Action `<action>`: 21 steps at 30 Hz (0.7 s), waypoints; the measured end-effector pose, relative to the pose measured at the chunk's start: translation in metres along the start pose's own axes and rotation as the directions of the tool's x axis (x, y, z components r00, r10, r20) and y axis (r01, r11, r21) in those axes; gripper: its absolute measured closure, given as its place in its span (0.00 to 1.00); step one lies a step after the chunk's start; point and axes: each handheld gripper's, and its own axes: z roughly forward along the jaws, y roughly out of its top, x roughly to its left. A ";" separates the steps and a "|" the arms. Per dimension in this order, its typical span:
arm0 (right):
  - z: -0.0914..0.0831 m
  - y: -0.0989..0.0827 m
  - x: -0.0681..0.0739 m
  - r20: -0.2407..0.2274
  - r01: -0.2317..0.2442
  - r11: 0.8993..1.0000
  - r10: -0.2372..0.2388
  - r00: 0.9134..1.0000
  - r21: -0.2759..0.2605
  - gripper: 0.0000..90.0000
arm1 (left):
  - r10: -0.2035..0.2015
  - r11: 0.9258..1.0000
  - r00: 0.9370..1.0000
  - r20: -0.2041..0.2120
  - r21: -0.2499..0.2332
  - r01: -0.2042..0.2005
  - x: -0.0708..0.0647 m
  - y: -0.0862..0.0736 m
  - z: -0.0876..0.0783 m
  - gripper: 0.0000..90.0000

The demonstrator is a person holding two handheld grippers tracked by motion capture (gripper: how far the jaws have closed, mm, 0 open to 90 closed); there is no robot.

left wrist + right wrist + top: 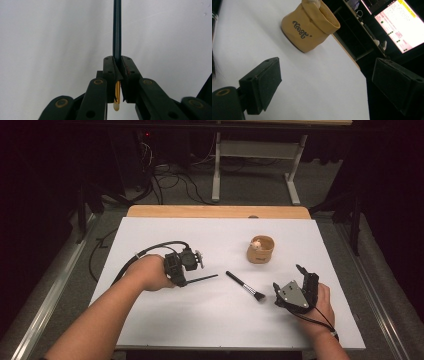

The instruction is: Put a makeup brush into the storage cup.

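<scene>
My left gripper (186,281) rests on the white table (165,320) at the left, shut on a thin dark stick (204,278) that points right. In the left gripper view the jaws (117,60) clamp that stick (117,30), and its yellow end shows behind the pads. A black makeup brush (245,286) lies loose on the table between the two grippers. My right gripper (290,278) stands open at the right with nothing between its pads (262,80). Beyond it sits a tan pouch-like cup (309,27) with dark lettering (260,250) and something pale inside.
The brush's bristles and ferrule (214,37) graze the left edge of the right gripper view. The table's right edge (359,75) drops off close to the cup, with a lit screen (397,27) beyond. A wooden strip (218,211) runs along the far edge.
</scene>
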 end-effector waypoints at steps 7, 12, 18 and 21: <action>0.000 0.007 0.004 0.030 0.085 0.996 -0.085 0.996 0.001 0.16 | -0.003 1.000 1.000 -0.001 -0.002 0.003 0.002 0.002 -0.002 0.92; 0.000 0.015 0.005 0.032 0.092 0.996 -0.091 0.995 -0.014 0.16 | 0.000 1.000 1.000 -0.014 -0.001 0.000 0.001 0.006 -0.009 0.92; -0.002 0.032 0.004 0.025 0.154 0.987 -0.154 0.988 -0.033 0.18 | -0.002 1.000 1.000 -0.026 -0.004 0.002 0.003 0.006 -0.020 0.92; -0.001 0.040 0.005 0.021 0.187 0.981 -0.186 0.982 -0.051 0.19 | 0.001 1.000 1.000 -0.030 0.011 0.000 0.003 0.006 -0.016 0.92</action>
